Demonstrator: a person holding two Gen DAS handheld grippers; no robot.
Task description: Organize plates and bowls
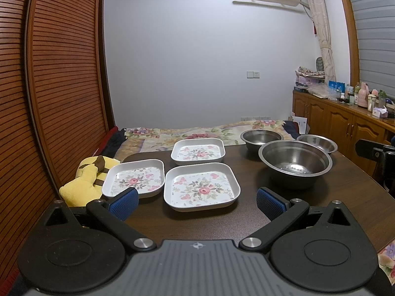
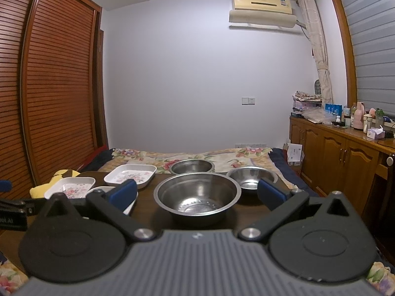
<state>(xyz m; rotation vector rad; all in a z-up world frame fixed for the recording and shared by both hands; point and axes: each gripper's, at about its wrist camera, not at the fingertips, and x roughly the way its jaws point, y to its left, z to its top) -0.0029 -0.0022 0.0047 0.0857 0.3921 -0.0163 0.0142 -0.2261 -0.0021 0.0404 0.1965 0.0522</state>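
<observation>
Three square white plates with flower prints lie on the dark table (image 1: 321, 197): a near one (image 1: 201, 187), a left one (image 1: 134, 178) and a far one (image 1: 198, 151). Three steel bowls stand to the right: a large near one (image 1: 295, 164), a far one (image 1: 261, 139) and a small right one (image 1: 317, 143). My left gripper (image 1: 197, 203) is open and empty, just short of the near plate. My right gripper (image 2: 197, 193) is open and empty, with the large bowl (image 2: 197, 194) between and beyond its fingers. The far bowl (image 2: 192, 166), small bowl (image 2: 250, 177) and plates (image 2: 130, 175) (image 2: 70, 186) also show there.
A yellow plush toy (image 1: 85, 182) lies at the table's left edge. A bed with a flowered cover (image 1: 187, 133) is behind the table. A slatted wardrobe (image 1: 49, 86) stands left. Wooden cabinets (image 1: 345, 125) with bottles stand right. The other gripper (image 1: 377, 153) shows at the right edge.
</observation>
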